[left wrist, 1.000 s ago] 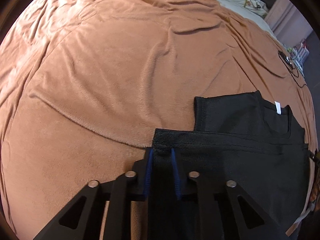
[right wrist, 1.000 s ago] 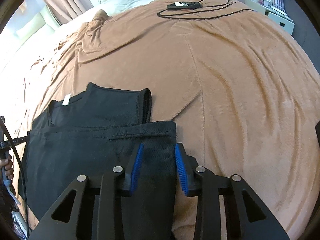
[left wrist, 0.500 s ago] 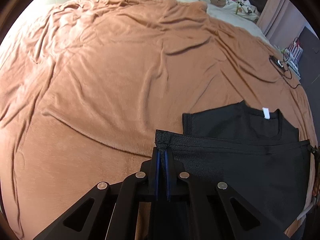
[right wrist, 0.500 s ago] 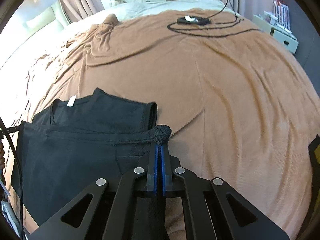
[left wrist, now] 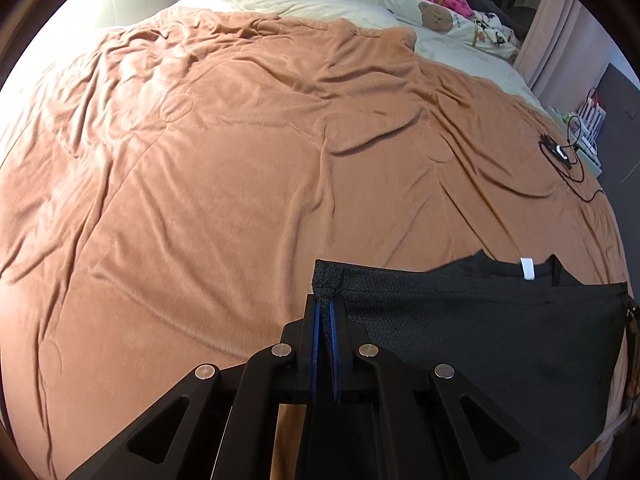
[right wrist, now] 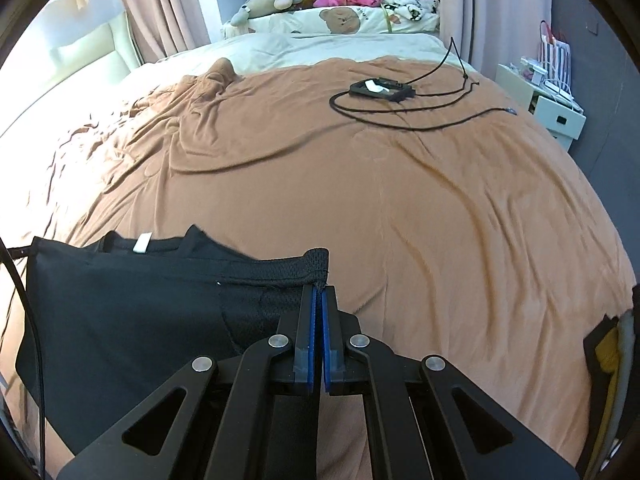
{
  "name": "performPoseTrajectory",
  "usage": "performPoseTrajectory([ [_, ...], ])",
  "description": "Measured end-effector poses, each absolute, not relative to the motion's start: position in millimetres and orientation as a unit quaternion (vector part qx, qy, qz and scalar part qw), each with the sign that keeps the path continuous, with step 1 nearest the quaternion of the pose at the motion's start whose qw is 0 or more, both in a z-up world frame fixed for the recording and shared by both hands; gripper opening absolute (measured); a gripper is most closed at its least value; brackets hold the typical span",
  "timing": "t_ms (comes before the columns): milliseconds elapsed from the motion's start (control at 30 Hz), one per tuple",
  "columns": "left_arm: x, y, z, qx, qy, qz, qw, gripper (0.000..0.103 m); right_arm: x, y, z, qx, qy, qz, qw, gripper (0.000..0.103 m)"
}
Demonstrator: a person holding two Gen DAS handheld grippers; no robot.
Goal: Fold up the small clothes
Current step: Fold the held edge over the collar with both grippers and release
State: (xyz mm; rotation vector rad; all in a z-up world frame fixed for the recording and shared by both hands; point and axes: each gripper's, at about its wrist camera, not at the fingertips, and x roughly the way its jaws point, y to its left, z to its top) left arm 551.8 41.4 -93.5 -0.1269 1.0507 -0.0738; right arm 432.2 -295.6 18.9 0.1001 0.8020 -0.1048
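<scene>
Nearest us, both sets of fingers are clenched on the hem of the black garment. The left gripper pinches the hem's left corner and the right gripper pinches its right corner, with cloth between the blue pads in each view. Neither hand is nearer, since each already has its corner.

So the held hem runs side to side between our two hands, stretched fairly taut and raised off the bed. The body of the garment hangs and drapes from it down toward us.

Just beyond the hem lies the collar end with the white neck tag, still flat on the brown blanket. We judge the coming move turns on this: the collar lies straight ahead of the fingers, past the hem, so we carry both corners forward together to meet it.

Farther off on the blanket, a black cable lies well apart on the right side.
</scene>
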Motion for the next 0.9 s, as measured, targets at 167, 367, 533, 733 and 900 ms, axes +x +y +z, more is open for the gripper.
performPoseTrajectory([
  [167, 573, 41, -109, -0.057, 0.510, -0.033, 0.858, 0.004, 457, -299, 7, 0.040, 0.403, -0.057, 0.913, 0.000],
  [367, 597, 40, -134, -0.049, 0.527, -0.033, 0.848, 0.004, 488, -305, -7, 0.036, 0.418, -0.062, 0.906, 0.000],
  [533, 611, 39, -150, -0.045, 0.536, -0.033, 0.842, 0.004, 512, -306, -20, 0.026, 0.433, -0.068, 0.898, 0.000],
  [733, 623, 40, -159, -0.052, 0.545, -0.031, 0.836, 0.005, 534, -310, -29, 0.023, 0.442, -0.076, 0.894, 0.000],
  [900, 623, 40, -155, -0.045, 0.553, -0.028, 0.831, 0.020, 547, -307, -39, 0.026, 0.464, -0.087, 0.881, 0.001],
])
